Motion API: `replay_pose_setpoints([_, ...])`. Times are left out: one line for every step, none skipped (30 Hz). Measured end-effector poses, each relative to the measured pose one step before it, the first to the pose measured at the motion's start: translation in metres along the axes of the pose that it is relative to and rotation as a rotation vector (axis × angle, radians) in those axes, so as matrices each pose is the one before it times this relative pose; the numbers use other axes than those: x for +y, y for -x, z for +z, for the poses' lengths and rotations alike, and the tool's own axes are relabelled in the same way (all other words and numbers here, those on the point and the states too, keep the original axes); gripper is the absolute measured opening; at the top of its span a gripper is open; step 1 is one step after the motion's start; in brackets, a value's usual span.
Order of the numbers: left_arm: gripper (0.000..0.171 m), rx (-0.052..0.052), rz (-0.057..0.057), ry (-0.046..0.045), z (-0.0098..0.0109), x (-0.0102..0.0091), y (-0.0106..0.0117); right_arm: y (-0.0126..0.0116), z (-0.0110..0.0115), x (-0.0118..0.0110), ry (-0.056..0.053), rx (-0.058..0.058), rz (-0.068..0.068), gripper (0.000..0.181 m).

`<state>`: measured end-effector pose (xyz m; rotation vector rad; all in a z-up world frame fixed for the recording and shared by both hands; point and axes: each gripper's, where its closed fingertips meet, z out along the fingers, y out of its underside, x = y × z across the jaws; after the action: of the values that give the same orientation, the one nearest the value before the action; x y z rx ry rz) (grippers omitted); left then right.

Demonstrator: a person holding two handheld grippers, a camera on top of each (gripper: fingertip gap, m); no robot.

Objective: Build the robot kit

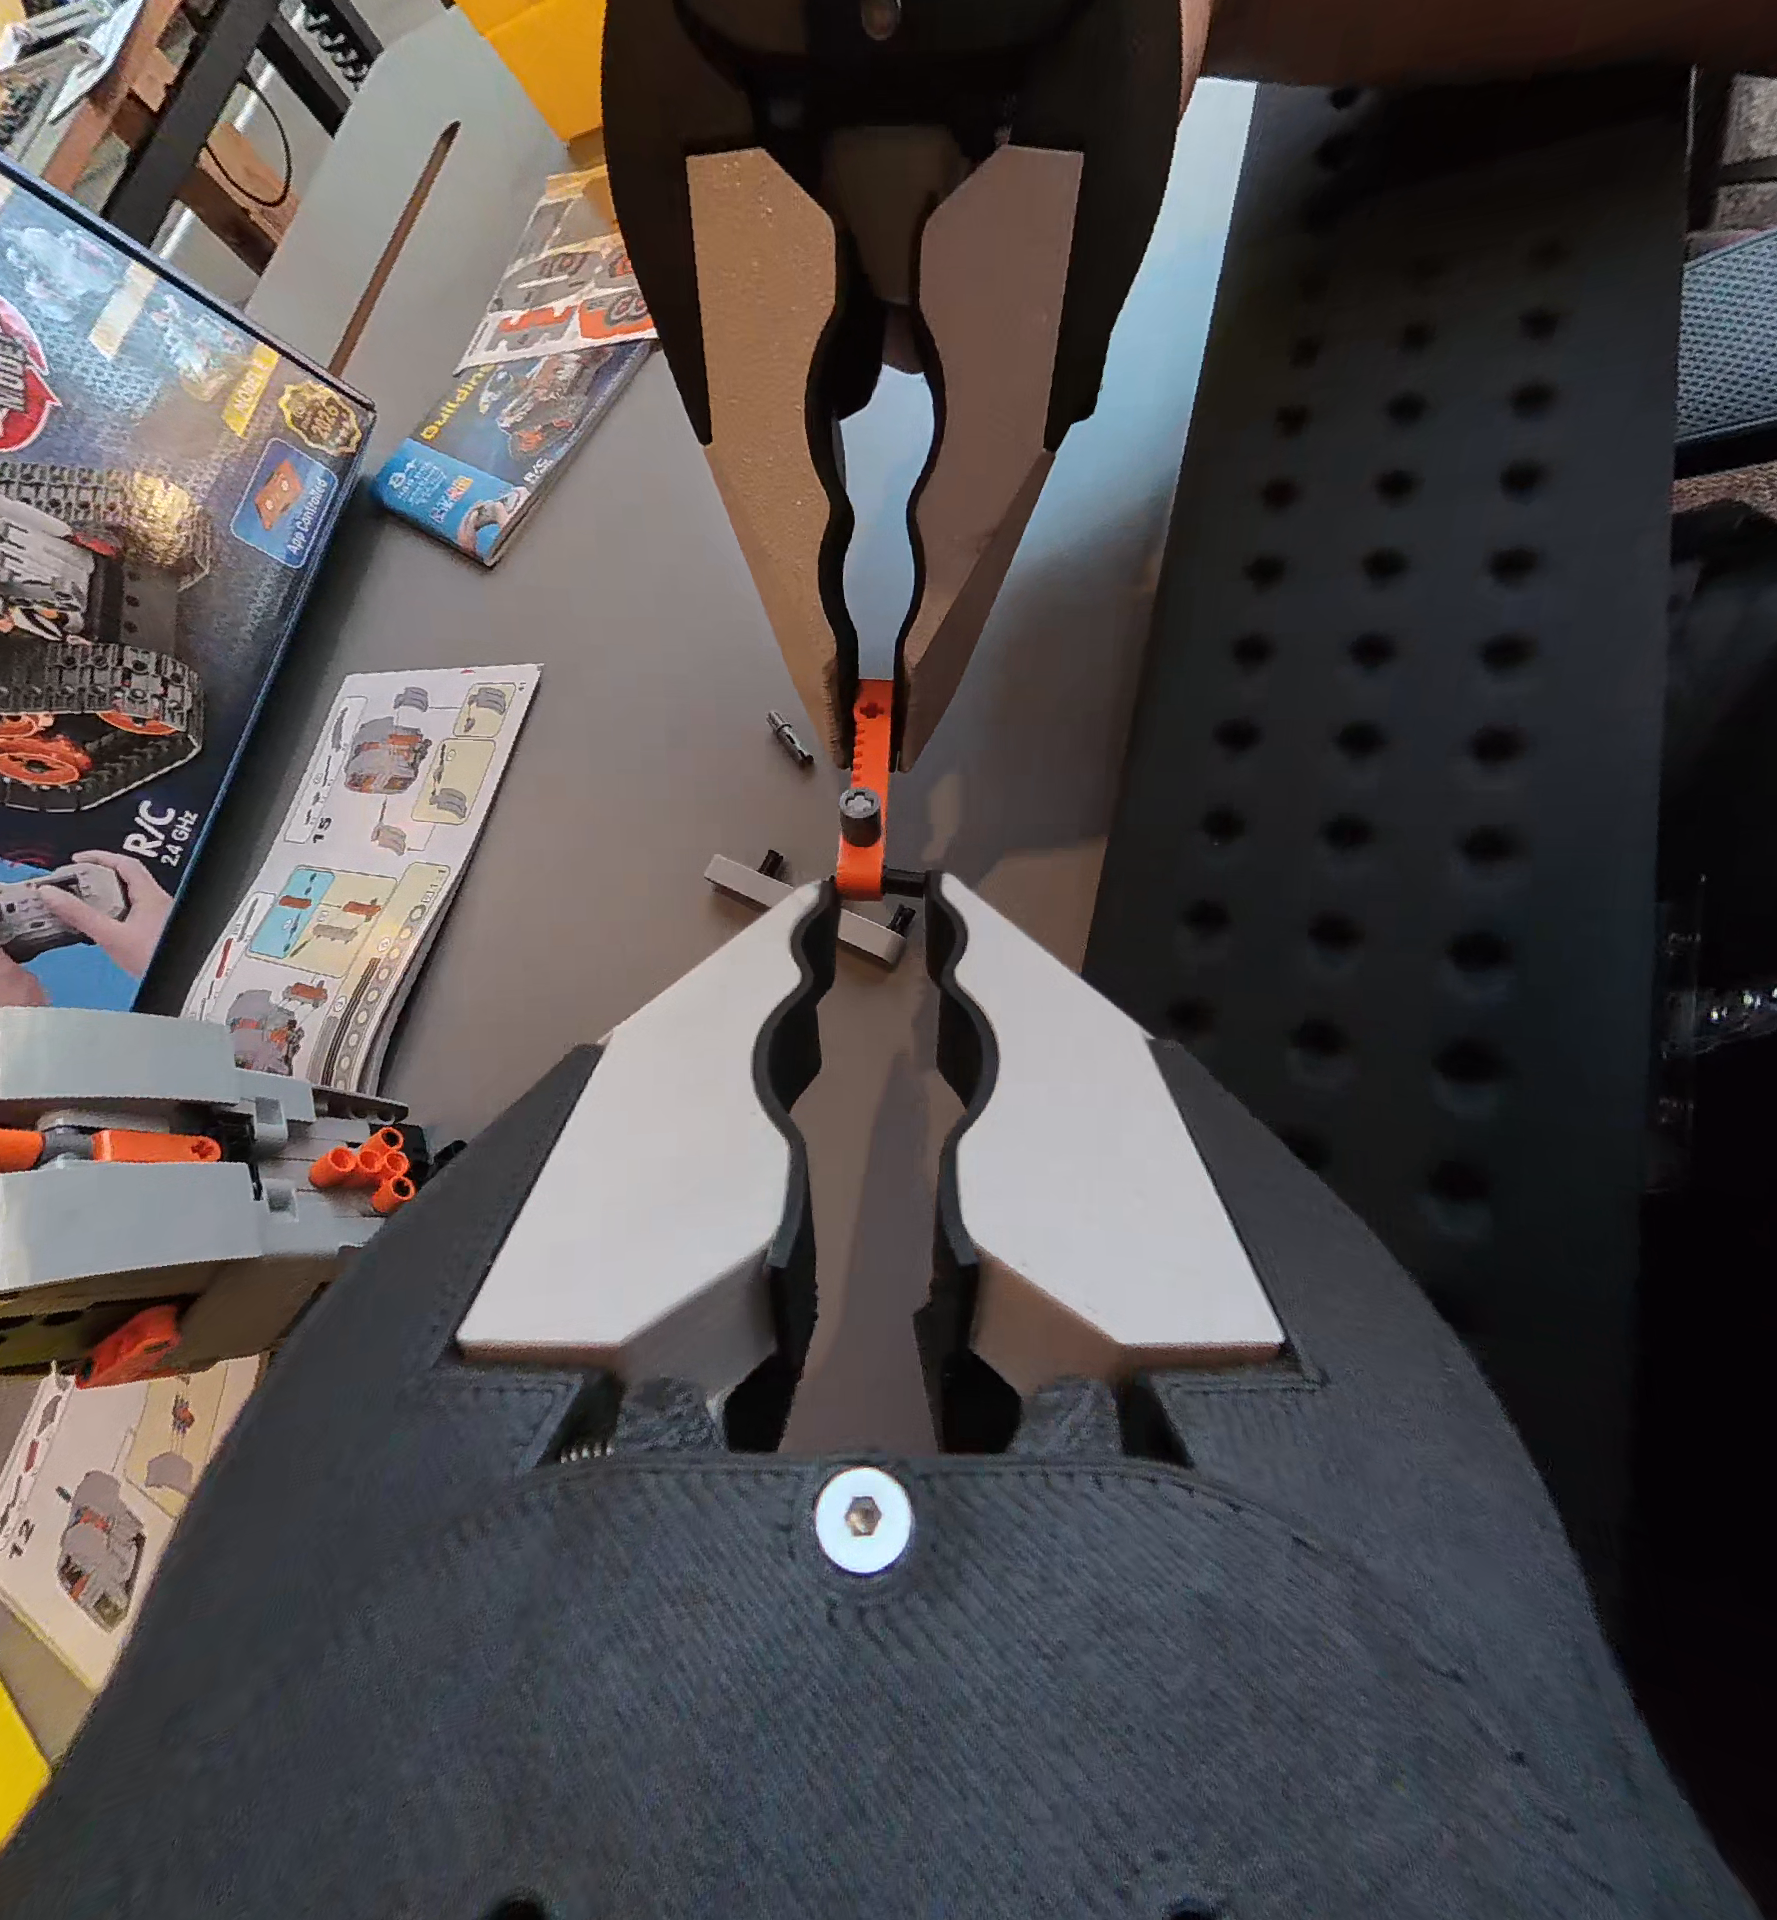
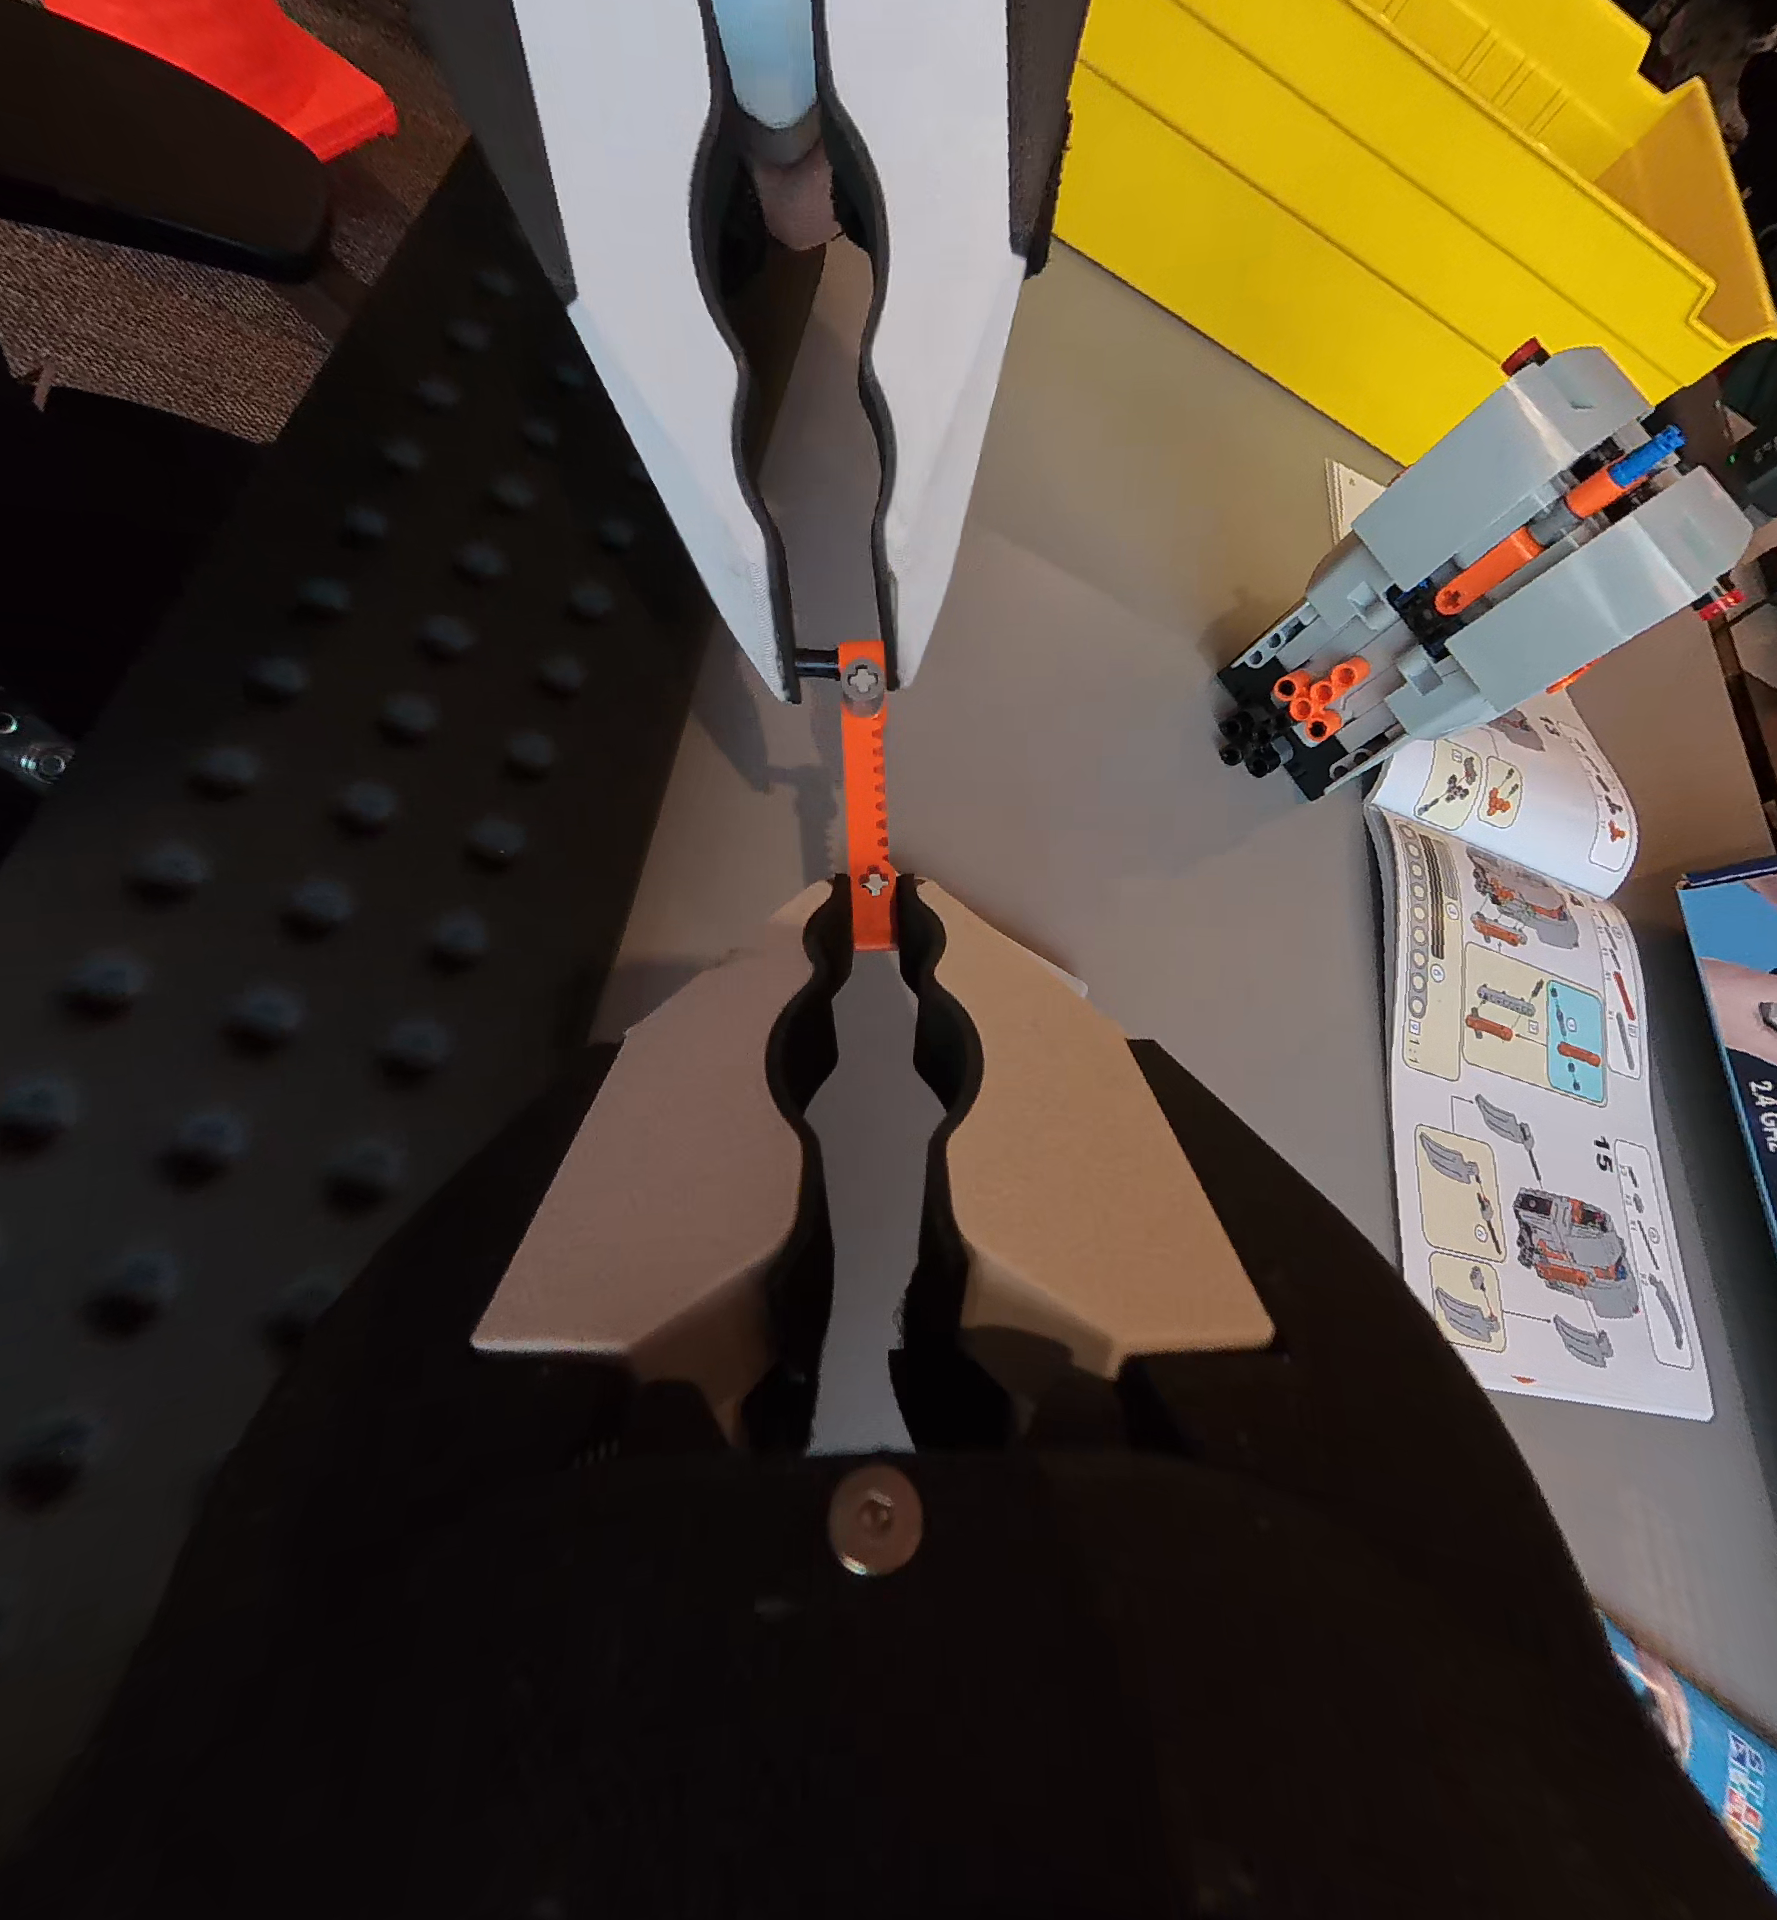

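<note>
A thin orange toothed beam (image 1: 863, 769) hangs in the air between my two grippers, above the grey table (image 1: 593, 644). My right gripper (image 2: 873, 894) is shut on one end of the orange beam (image 2: 868, 800). My left gripper (image 1: 879, 888) is closed on the other end, with a short black pin (image 1: 903, 881) caught between one finger and the beam. A dark grey bush (image 1: 860, 816) sticks out of the beam near that end. The black pin (image 2: 816, 660) also shows in the right wrist view. A grey beam (image 1: 749, 881) with black pins lies on the table below.
A part-built grey and orange model (image 1: 136, 1195) (image 2: 1486, 561) stands by an open instruction booklet (image 1: 375, 862) (image 2: 1528, 1091) and the set's box (image 1: 84, 571). A loose pin (image 1: 790, 732) lies on the table. A yellow bin (image 2: 1383, 208) and a black perforated panel (image 1: 1383, 727) border the table. The tips of both grippers are at nearly the same place.
</note>
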<state>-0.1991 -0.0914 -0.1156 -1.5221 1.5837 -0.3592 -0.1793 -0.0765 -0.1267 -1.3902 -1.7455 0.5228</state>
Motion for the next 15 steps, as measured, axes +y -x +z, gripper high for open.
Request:
replay_pose_setpoints([0.015,-0.0020,0.0019,0.00077,0.00025,0.00004,0.00021,-0.00027,-0.00006,0.00015,0.0019,0.0028,-0.0041,0.007])
replay_pose_setpoints([0.015,-0.0007,0.0008,-0.00031,0.00014,0.00000,-0.00012,0.00005,-0.00004,0.00012,0.0016,0.0011,-0.0028,0.007])
replay_pose_setpoints([0.015,-0.0025,0.0016,-0.00038,0.00014,-0.00002,0.00019,-0.00010,-0.00015,-0.00009,0.0006,0.0017,-0.0015,0.007])
replay_pose_setpoints([0.015,-0.0033,0.0033,-0.00043,0.00004,-0.00009,0.00014,-0.00023,-0.00011,-0.00010,0.0003,0.0020,-0.0015,0.007])
replay_pose_setpoints([0.015,-0.0037,0.0040,0.00004,0.00006,-0.00006,0.00002,0.00002,-0.00022,-0.00011,0.0002,0.0011,-0.0025,0.007])
replay_pose_setpoints([0.015,-0.0045,0.0046,0.00092,0.00007,-0.00001,0.00016,-0.00014,-0.00007,-0.00007,0.0002,0.0021,-0.0019,0.007])
replay_pose_setpoints([0.015,-0.0061,0.0055,0.00043,-0.00005,-0.00006,0.00028,-0.00014,0.00004,-0.00009,0.0009,0.0020,-0.0018,0.007])
replay_pose_setpoints([0.015,-0.0085,0.0058,-0.00017,-0.00013,-0.00010,0.00056,-0.00053,-0.00013,-0.00037,0.0000,0.0051,-0.0030,0.007])
replay_pose_setpoints([0.015,-0.0101,0.0042,-0.00098,-0.00031,-0.00021,0.00088,-0.00073,-0.00014,-0.00060,-0.0009,0.0067,-0.0034,0.007])
replay_pose_setpoints([0.015,-0.0104,0.0020,-0.00287,-0.00049,-0.00056,0.00092,-0.00076,-0.00013,-0.00077,-0.0025,0.0062,-0.0016,0.007])
replay_pose_setpoints([0.015,-0.0081,-0.0002,-0.00367,-0.00062,-0.00064,0.00075,-0.00078,-0.00030,-0.00082,-0.0040,0.0045,0.0010,0.007])
replay_pose_setpoints([0.015,-0.0036,-0.0030,-0.00252,-0.00055,-0.00054,0.00023,0.00003,-0.00024,-0.00068,-0.0037,-0.0008,0.0028,0.007])
replay_pose_setpoints([0.015,-0.0022,-0.0039,-0.00177,-0.00052,-0.00039,0.00015,0.00006,-0.00018,-0.00069,-0.0034,-0.0006,0.0034,0.007])
replay_pose_setpoints([0.015,-0.0047,-0.0022,-0.00157,-0.00047,-0.00025,0.00044,-0.00042,-0.00002,-0.00058,-0.0023,0.0030,0.0003,0.007])
replay_pose_setpoints([0.015,-0.0056,-0.0013,-0.00066,-0.00029,-0.00015,0.00064,-0.00053,-0.00017,-0.00081,-0.0016,0.0056,-0.0033,0.007])
